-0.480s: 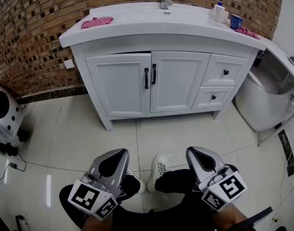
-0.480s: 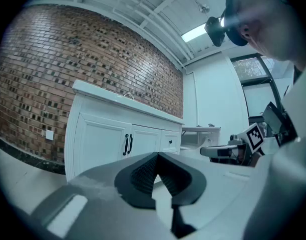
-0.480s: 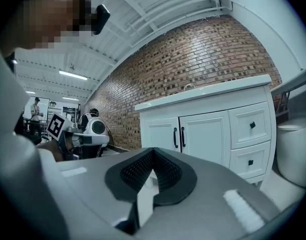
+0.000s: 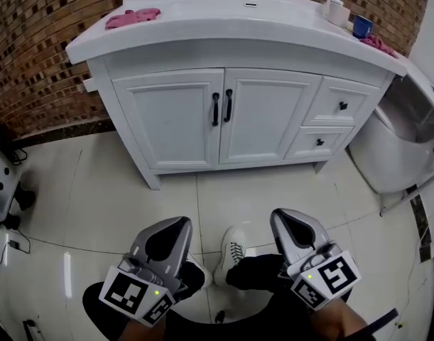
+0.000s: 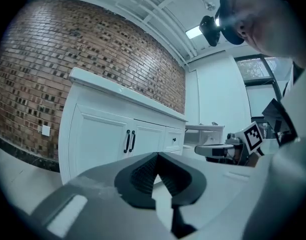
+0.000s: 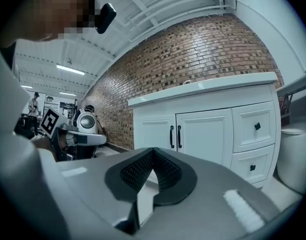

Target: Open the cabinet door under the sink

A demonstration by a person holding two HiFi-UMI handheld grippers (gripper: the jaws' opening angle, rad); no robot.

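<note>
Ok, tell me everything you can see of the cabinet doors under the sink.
The cabinet doors are a white pair, framed panels that look like painted wood. Each carries a black vertical bar handle beside the centre seam. Both are shut, upright and flush in the frame, below the white countertop, with two small drawers to their right. Nothing touches them.

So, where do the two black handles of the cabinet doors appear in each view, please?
Head view: black handles in the upper half, near the middle.
Left gripper view: handles left of centre, slightly below mid height.
Right gripper view: handles slightly right of centre, below mid height.
Shared landmark: brick wall.
</note>
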